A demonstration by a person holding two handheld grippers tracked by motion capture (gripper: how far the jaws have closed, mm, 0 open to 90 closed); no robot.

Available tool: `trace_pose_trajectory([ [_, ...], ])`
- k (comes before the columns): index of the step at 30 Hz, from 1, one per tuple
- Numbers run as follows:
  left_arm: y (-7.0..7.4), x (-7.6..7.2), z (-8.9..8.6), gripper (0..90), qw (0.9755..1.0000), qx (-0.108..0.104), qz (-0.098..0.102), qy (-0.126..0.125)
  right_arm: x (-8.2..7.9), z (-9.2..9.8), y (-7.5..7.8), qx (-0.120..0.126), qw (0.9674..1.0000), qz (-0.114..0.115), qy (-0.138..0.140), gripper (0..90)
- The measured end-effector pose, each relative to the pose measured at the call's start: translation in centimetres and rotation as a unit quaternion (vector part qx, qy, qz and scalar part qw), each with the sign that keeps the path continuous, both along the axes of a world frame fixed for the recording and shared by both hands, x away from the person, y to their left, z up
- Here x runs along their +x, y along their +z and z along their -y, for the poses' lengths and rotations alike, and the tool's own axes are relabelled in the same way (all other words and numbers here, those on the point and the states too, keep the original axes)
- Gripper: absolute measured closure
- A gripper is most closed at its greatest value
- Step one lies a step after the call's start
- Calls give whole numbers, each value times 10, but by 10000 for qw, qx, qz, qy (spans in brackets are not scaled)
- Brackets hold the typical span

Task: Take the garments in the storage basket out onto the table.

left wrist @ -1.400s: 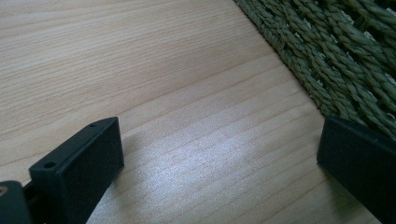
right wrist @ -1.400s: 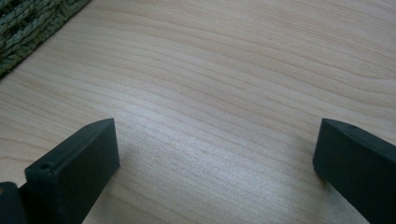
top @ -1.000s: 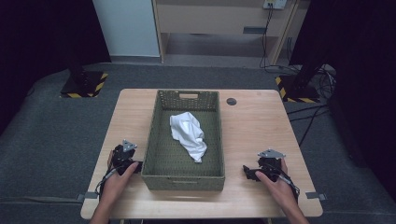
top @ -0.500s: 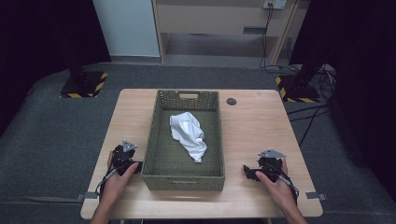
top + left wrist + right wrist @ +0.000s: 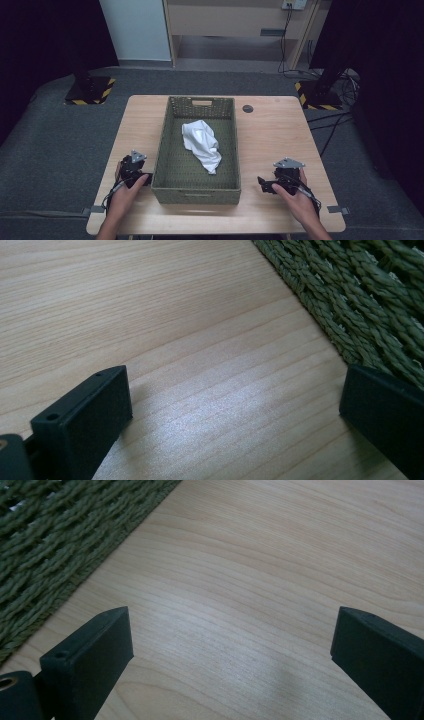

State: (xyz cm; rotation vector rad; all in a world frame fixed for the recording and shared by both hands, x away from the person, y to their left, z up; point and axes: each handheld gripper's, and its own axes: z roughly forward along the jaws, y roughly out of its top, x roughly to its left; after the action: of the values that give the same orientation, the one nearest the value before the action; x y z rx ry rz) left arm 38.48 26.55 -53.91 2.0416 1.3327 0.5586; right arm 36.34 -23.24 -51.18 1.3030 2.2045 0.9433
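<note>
Left gripper, right gripper: both spread wide, empty, flanking your woven basket. White cloth: crumpled inside. Lift over the rim before reaching down.

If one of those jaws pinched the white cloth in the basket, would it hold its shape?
Probably not: the white cloth lies crumpled in soft folds, so it would likely droop. It looks thin, so probably light. Rolling seems unlikely inside the basket.
</note>
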Motion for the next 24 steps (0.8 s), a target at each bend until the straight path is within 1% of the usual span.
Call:
trace_pose_trajectory([
  [3,0,0,0,0,10000,-2,4,-4,0,-2,3,-37,10000,-3,50,45],
  [4,0,0,0,0,10000,-1,3,-9,-1,-3,6,-57,9999,36,85,56],
  [7,0,0,0,0,10000,-1,4,-9,-2,-5,8,-38,9999,51,128,54],
  [15,0,0,0,0,10000,0,4,-9,-4,-7,20,-8,9997,106,240,34],
  [19,0,0,0,0,10000,-1,5,-8,-6,-7,30,-55,9994,138,303,34],
  [24,0,0,0,0,10000,0,1,-8,-5,-10,51,7,9989,224,413,28],
])
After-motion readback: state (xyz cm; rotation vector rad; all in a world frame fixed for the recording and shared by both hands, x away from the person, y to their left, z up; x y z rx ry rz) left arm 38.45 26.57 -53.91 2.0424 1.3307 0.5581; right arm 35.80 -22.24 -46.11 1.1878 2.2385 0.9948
